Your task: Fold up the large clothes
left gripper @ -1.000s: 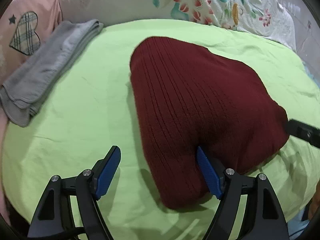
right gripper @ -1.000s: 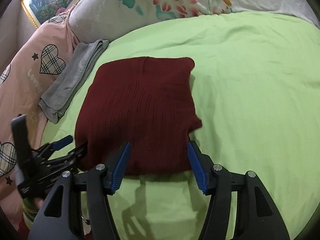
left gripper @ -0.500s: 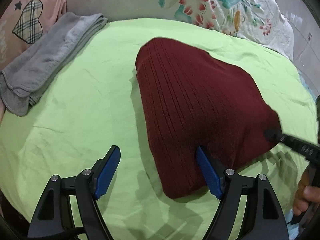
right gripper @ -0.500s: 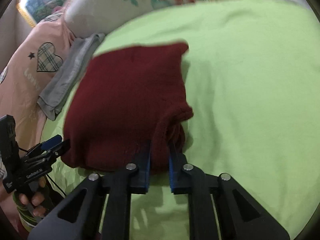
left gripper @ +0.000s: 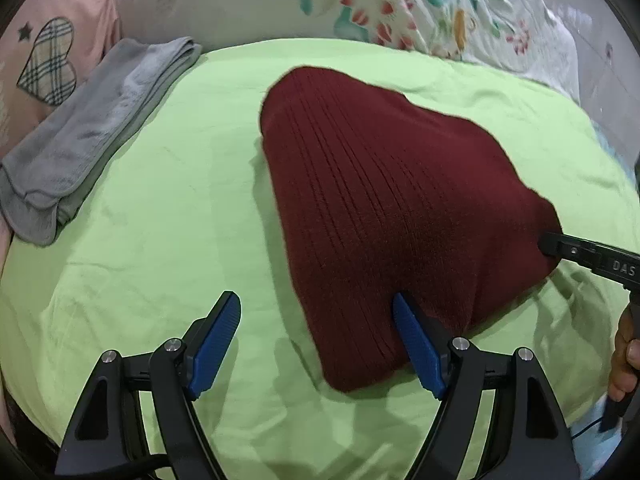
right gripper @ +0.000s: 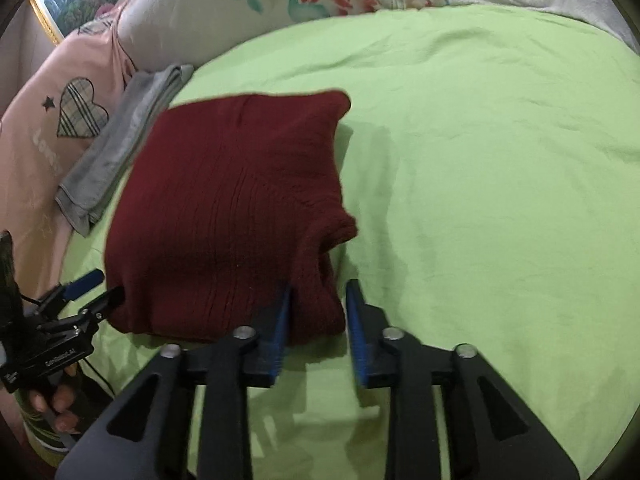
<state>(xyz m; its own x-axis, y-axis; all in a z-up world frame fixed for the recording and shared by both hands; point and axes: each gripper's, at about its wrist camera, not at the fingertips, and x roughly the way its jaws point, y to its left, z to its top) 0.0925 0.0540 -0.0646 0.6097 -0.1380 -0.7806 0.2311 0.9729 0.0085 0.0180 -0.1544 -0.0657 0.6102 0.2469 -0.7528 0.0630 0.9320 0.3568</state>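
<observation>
A folded dark red knit sweater [left gripper: 392, 184] [right gripper: 224, 216] lies on the green bedsheet [left gripper: 160, 240] [right gripper: 480, 160]. My left gripper [left gripper: 316, 344] stands wide open at the sweater's near left corner, its right finger [left gripper: 416, 344] resting against the fabric edge. My right gripper [right gripper: 319, 296] straddles the near right corner. Its jaws are opening, with the bunched corner between them and a gap at the right pad. Each gripper also shows in the other's view, the right gripper [left gripper: 580, 252] at the sweater's right edge and the left gripper [right gripper: 84, 296] at its left edge.
A folded grey garment [left gripper: 92, 136] [right gripper: 124, 148] lies at the sheet's far left. Behind it sit a pink pillow with a plaid heart [left gripper: 44, 60] and a floral pillow [left gripper: 360, 4]. A person's hand [left gripper: 624, 360] [right gripper: 56, 400] holds each gripper handle. Bare sheet stretches to the right.
The right gripper closed on the sweater's near right corner half a second ago and its jaws have now parted again. The left gripper has stayed open and hardly moved.
</observation>
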